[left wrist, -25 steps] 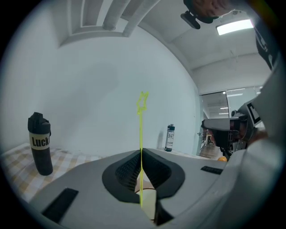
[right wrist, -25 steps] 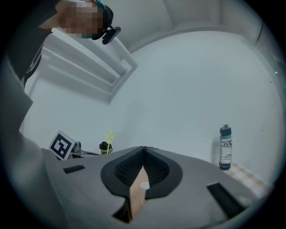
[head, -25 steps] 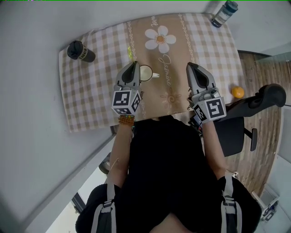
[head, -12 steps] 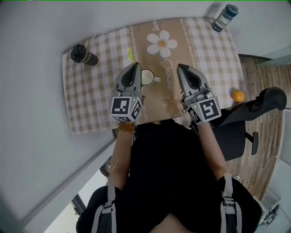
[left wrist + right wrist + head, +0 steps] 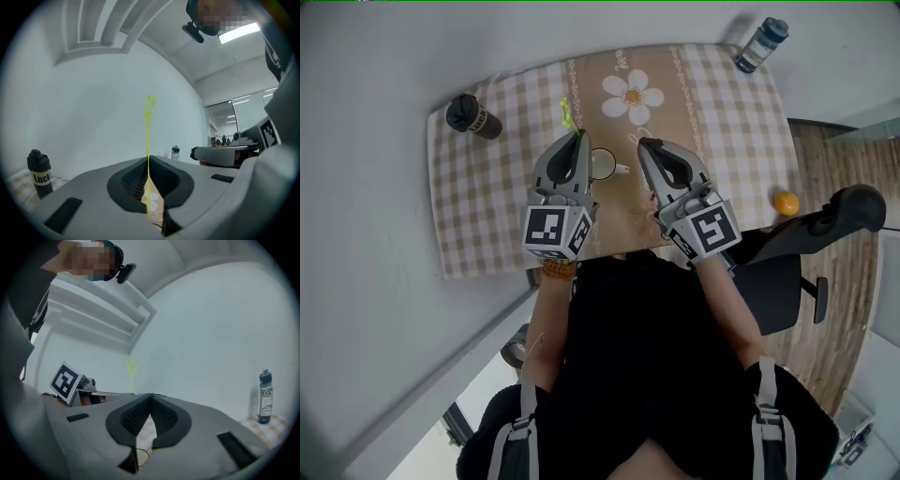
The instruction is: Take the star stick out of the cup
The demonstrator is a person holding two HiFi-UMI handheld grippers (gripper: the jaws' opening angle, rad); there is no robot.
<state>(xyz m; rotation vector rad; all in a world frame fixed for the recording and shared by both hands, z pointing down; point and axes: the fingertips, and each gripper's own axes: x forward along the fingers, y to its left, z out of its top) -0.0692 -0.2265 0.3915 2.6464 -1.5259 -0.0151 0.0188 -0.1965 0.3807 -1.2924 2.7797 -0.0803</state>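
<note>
At the upper left of the head view a dark bottle (image 5: 472, 115) stands on the checked cloth (image 5: 487, 206). Right of it, near the top centre, the left gripper (image 5: 578, 136) has its jaws closed tight on the thin yellow star stick (image 5: 565, 112). In the left gripper view the stick (image 5: 148, 140) stands upright between the pads, the star on top. Its lower end shows below the jaws over the brown strip of cloth. The white cup (image 5: 603, 165) sits just right of that gripper, partly hidden by it. Next to the right, the right gripper (image 5: 644, 144) has its jaws together with nothing between them. A clear bottle (image 5: 762, 44) stands at the upper right corner, and an orange (image 5: 786, 202) lies off the cloth's right edge.
</note>
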